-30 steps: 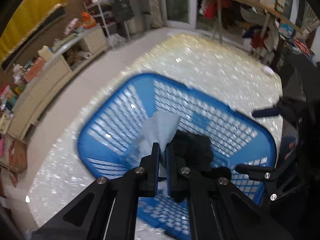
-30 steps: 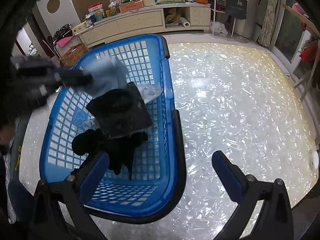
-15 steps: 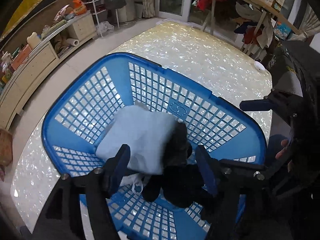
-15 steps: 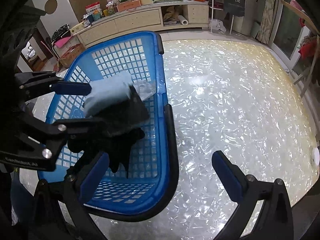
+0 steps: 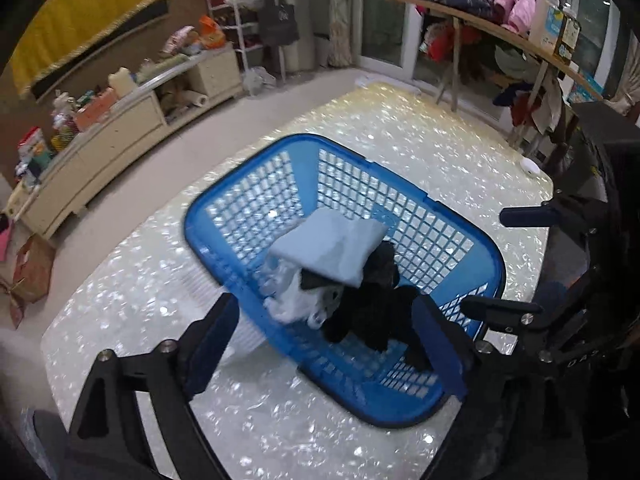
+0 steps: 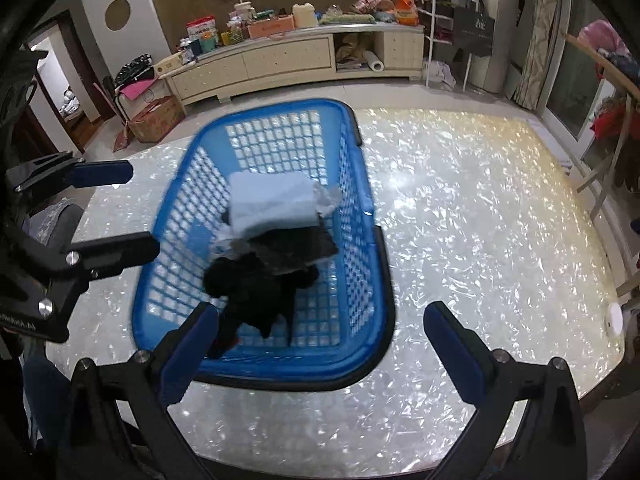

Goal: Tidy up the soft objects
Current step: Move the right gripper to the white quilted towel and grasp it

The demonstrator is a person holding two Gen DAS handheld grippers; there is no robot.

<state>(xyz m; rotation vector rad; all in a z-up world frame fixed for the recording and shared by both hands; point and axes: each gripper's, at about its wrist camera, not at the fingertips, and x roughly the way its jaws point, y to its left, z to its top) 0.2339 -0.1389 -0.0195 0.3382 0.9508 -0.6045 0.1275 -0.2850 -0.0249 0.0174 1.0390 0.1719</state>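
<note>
A blue plastic basket [image 5: 224,264] [image 6: 384,280] stands on the table. In it a folded light blue cloth [image 5: 328,248] [image 6: 272,204] lies on top of black clothes [image 5: 372,308] [image 6: 264,284] and a clear plastic bag [image 5: 292,300]. My left gripper [image 5: 324,344] [image 6: 116,212] hangs over the basket's near rim, its jaws opening, with nothing between them. My right gripper [image 6: 320,356] [image 5: 516,264] stands open beside the basket's other side and holds nothing.
The table [image 6: 480,240] has a shiny pearl-patterned top, with a small white round thing [image 6: 614,318] near its edge. A long cream cabinet [image 6: 288,60] stands beyond. A wooden rack [image 5: 500,32] piled with clothes is at the far right.
The left gripper has let go of the light blue cloth, spread wide and drawn back from the basket. The cloth now rests on the black clothes. The right gripper rose a little.
</note>
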